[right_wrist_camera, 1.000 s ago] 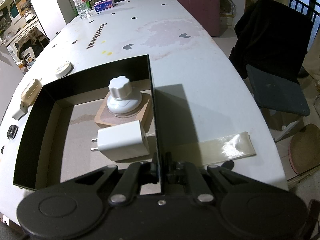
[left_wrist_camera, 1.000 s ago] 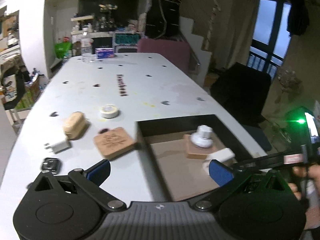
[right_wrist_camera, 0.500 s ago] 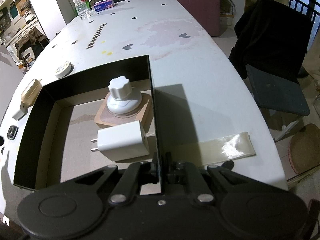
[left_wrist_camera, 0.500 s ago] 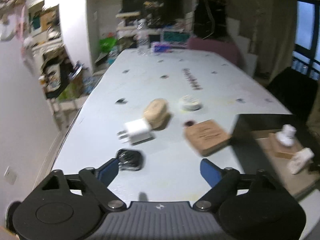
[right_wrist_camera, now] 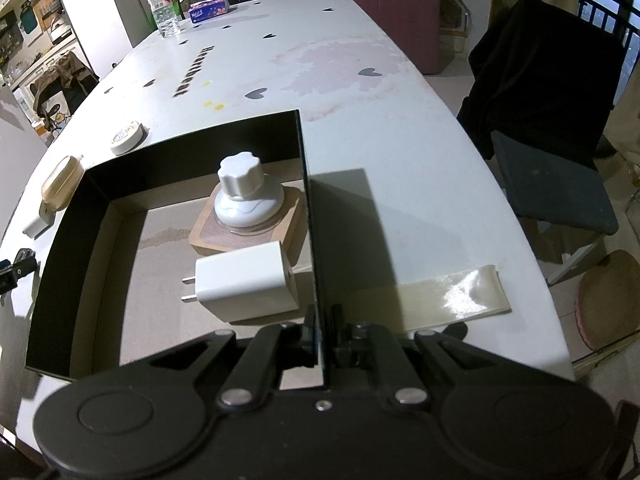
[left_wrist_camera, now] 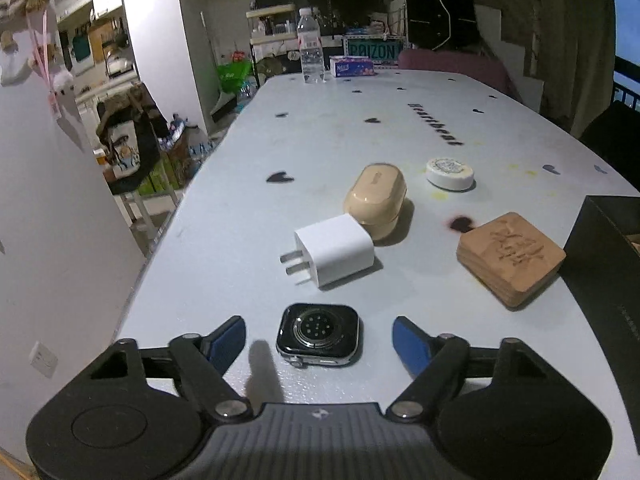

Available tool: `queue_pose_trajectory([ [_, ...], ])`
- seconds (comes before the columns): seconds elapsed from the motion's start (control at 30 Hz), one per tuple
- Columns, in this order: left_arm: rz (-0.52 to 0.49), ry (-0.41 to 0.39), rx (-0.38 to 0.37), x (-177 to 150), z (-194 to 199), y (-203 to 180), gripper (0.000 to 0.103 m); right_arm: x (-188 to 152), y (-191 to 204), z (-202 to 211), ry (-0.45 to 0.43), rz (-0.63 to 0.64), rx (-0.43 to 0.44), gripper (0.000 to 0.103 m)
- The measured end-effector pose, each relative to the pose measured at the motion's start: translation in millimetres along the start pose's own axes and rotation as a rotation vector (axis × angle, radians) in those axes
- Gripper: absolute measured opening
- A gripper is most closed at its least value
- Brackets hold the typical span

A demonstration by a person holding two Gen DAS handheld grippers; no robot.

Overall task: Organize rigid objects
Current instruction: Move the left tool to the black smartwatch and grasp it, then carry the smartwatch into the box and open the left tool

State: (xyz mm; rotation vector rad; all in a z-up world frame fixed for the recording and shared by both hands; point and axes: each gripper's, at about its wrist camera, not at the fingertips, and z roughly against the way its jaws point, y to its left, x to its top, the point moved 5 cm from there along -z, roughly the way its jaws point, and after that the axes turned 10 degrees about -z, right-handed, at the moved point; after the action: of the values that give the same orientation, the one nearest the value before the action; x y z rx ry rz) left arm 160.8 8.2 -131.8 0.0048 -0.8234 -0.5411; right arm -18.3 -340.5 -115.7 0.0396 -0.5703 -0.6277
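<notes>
Between the spread blue fingers (left_wrist_camera: 408,346) of the left gripper (left_wrist_camera: 319,338) lay a watch body (left_wrist_camera: 319,336), face down on the white table (left_wrist_camera: 360,140), sensor back up, touched by neither finger. Just beyond it sat a white charger (left_wrist_camera: 334,250) with its prongs pointing to the gripper's left, and touching the charger's far side was a beige earbud case (left_wrist_camera: 376,200). Farther out and to the right stood a small round white tin (left_wrist_camera: 450,173). Nearer on the right lay a carved wooden coaster (left_wrist_camera: 512,258), just beside the dark wall of the box (left_wrist_camera: 600,264) at the right edge of that view.

At the right gripper (right_wrist_camera: 320,332), the fingers were pinched together on the thin right-hand wall of the black box (right_wrist_camera: 308,208), one inside and one outside. Directly ahead of the inner finger, within the box, lay a second white charger (right_wrist_camera: 248,280), prongs to the left. Past it sat another wooden coaster (right_wrist_camera: 216,236) carrying a white knobbed suction holder (right_wrist_camera: 246,196). Outside the wall, to the right of the fingers, a glossy strip of tape (right_wrist_camera: 452,292) lay flat on the table. Far ahead stood a water bottle (right_wrist_camera: 162,6) and a tissue pack (right_wrist_camera: 209,10).
</notes>
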Motion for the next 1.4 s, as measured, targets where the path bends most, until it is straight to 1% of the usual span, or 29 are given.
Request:
queue_pose_trajectory([
  [0.07,0.02,-0.001,-0.017,-1,0,1,0.071,0,-1,0,0.0,0.0,0.0,0.006],
  [0.1,0.026,0.0,-0.035,-2,1,1,0.065,0,0,0,0.0,0.0,0.0,0.006],
  [0.13,0.028,0.001,-0.047,-1,1,0,0.062,0,-1,0,0.0,0.0,0.0,0.006],
  [0.17,0.025,0.003,-0.051,-1,2,-2,0.06,0,-1,0,0.0,0.001,-0.001,0.006],
  [0.2,0.014,0.001,-0.052,-2,4,-5,0.056,0,0,0,0.0,0.001,-0.001,0.006],
  [0.23,0.008,-0.004,-0.058,-1,4,-7,0.047,0,0,0,0.0,0.001,-0.001,0.006],
  [0.27,0.006,-0.01,-0.062,-1,5,-9,0.047,0,0,0,0.0,0.0,-0.001,0.006],
  [0.4,0.004,-0.014,-0.036,-1,5,-12,0.047,0,-1,0,0.0,0.001,-0.001,0.006],
  [0.63,0.039,-0.009,-0.005,-3,9,-11,0.046,1,-1,0,0.0,0.001,-0.001,0.006],
  [0.7,0.063,-0.016,0.01,-6,13,-12,0.046,1,-1,0,0.0,0.0,0.0,0.006],
  [0.77,0.065,-0.022,0.022,-8,19,-17,0.046,1,-1,0,0.001,-0.001,0.0,0.006],
  [0.87,0.081,-0.052,0.019,-8,31,-23,0.046,1,-1,1,0.0,0.0,-0.001,0.006],
  [0.93,0.093,-0.088,0.011,-4,43,-27,0.046,1,-1,1,0.001,0.0,-0.001,0.006],
  [1.0,0.091,-0.122,-0.001,0,55,-34,0.046,1,-1,1,0.0,0.001,-0.002,0.006],
  [1.2,0.068,-0.168,-0.092,26,83,-59,0.046,1,-1,2,0.0,0.0,0.0,0.006],
  [1.4,-0.006,-0.23,-0.207,58,104,-110,0.046,1,-1,3,0.0,-0.001,0.002,0.006],
])
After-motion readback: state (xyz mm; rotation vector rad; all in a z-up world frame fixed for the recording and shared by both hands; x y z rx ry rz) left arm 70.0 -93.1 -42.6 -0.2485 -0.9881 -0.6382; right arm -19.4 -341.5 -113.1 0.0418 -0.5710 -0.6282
